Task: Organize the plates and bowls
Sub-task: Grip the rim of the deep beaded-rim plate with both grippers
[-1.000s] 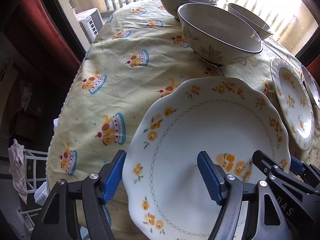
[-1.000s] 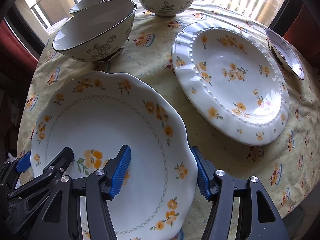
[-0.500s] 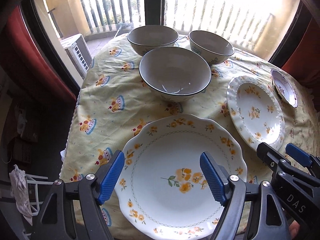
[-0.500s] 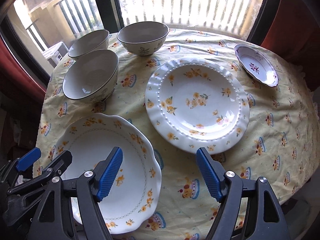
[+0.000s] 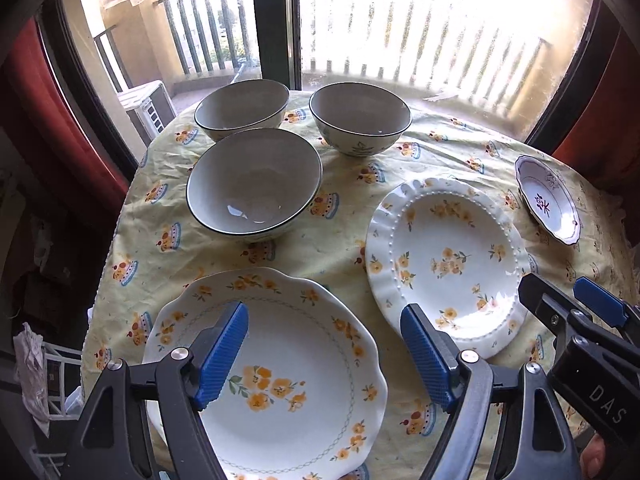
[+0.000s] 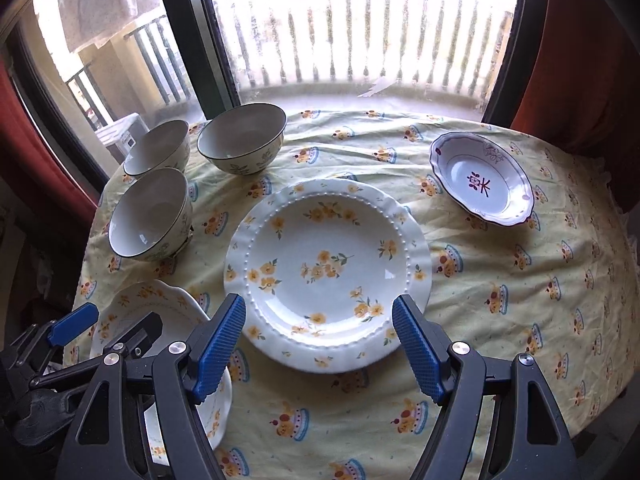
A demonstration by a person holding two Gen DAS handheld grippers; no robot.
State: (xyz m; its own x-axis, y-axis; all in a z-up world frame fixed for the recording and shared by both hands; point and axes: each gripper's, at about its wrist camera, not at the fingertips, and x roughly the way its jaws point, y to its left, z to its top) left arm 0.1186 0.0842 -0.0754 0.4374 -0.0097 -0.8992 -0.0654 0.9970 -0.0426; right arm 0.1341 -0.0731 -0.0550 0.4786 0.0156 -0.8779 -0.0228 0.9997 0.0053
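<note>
Both grippers' jaws gape wide, empty: left gripper [image 5: 324, 354] above the scalloped plate [image 5: 288, 384], beaded plate [image 5: 448, 256] at two o'clock, three bowls [image 5: 256, 184] at twelve.

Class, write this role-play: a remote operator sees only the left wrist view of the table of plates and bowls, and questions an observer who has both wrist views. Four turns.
Operator: I see only the side of the right gripper. Is it holding anything?
Observer: No. The right gripper is open with nothing between its pads; it hangs above the near rim of the beaded plate.
Operator: That gripper blocks my near right corner. Any dish there?
Observer: None shows. The right wrist view has only the printed tablecloth there; the small purple-marked dish sits farther back.
</note>
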